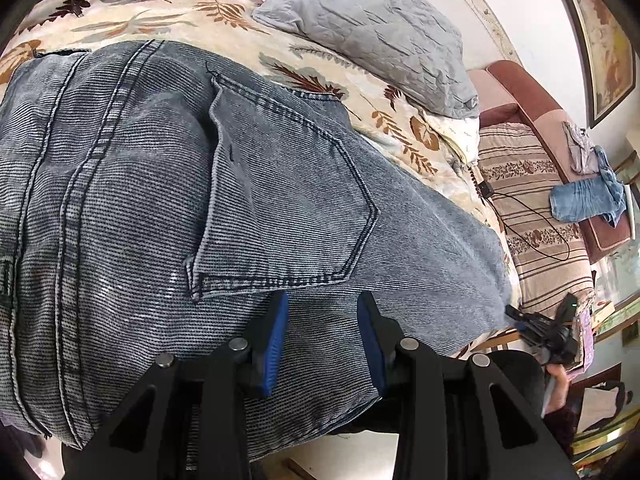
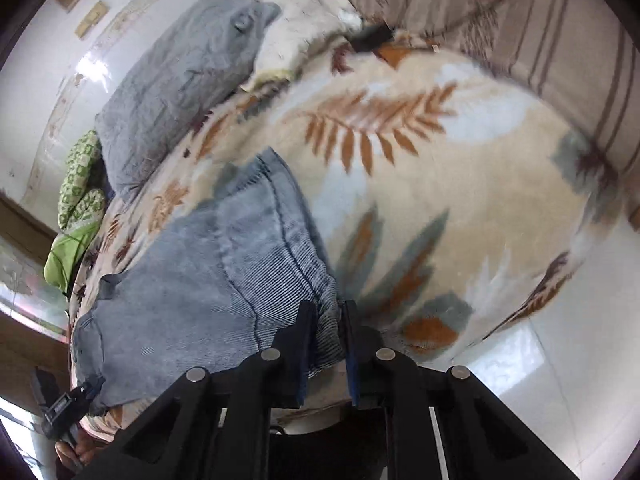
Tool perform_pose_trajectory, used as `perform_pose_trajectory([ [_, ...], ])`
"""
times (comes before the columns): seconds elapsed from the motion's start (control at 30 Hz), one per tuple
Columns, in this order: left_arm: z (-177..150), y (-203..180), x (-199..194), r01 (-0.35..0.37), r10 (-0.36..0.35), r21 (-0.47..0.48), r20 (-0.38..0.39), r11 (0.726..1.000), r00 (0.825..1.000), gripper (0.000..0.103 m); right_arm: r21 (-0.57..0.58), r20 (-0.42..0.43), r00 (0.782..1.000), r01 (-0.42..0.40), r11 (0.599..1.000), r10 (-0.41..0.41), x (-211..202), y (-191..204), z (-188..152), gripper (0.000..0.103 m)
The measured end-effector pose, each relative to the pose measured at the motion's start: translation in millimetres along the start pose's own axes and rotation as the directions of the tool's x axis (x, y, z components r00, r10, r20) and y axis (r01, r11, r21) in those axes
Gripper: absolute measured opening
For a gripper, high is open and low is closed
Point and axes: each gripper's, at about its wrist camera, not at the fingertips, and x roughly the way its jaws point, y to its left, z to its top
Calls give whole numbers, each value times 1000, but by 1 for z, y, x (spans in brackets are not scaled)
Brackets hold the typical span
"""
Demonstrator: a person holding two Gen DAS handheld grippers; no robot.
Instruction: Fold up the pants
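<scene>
Lying across the bed, the pants are spread seat-side up on a leaf-print blanket, with one back pocket fully exposed in the left wrist view.

Progress: judged early to midway. The right wrist view shows the garment as a compact, roughly rectangular mass at 8 o'clock of the frame, which suggests at least one layer already doubled, though the layering cannot be confirmed. No finished, squared bundle is visible; further folds and smoothing appear outstanding.

Claw states: the left claw stands wide apart, blue pads on either side of bare denim just below the pocket's lower seam, gripping nothing. The right claw is narrow and pinches a bunched corner of the pants at the blanket's near edge, fabric visibly gathered between its jaws.

Materials: the denim is grey-blue, faded, with a fine ribbed weave, dark double-stitched seams and a pointed pocket. It looks heavy and stiff, likely to hold a crease. The blanket is plush and cream with rust and teal fronds. A quilted grey pillow sits at 12 o'clock, well apart from the pants.
</scene>
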Motion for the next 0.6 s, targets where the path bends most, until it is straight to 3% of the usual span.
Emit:
perform_pose_trajectory([
  [0.1, 2, 2, 0, 10, -10, -12, -15, 1000, 1000, 38, 98, -6, 1000, -29, 995, 30, -3, -16, 11, 25],
  [0.23, 2, 1, 3, 5, -5, 1, -8, 1000, 1000, 38, 112, 85, 996, -31, 993, 22, -33, -23, 40, 29],
  [0.3, 2, -2, 4, -7, 7, 11, -5, 1000, 1000, 38, 92, 85, 995, -68, 993, 60, -35, -11, 55, 52],
  [0.33, 2, -3, 4, -11, 11, 15, -5, 1000, 1000, 38, 67, 82, 994, -72, 995, 66, -32, -2, 61, 73],
  [0.43, 3, -2, 5, -6, 6, 6, -8, 1000, 1000, 38, -7, 74, 995, -62, 998, 62, -13, 29, 75, 75],
  [0.5, 4, -2, 6, -8, 8, 3, -12, 1000, 1000, 38, -52, 22, 999, -46, 998, 47, 10, 49, 81, 75],
  [0.6, 4, -3, 7, -15, 15, 14, -11, 1000, 1000, 38, -143, -60, 995, 68, 987, -77, 49, 73, 87, 71],
])
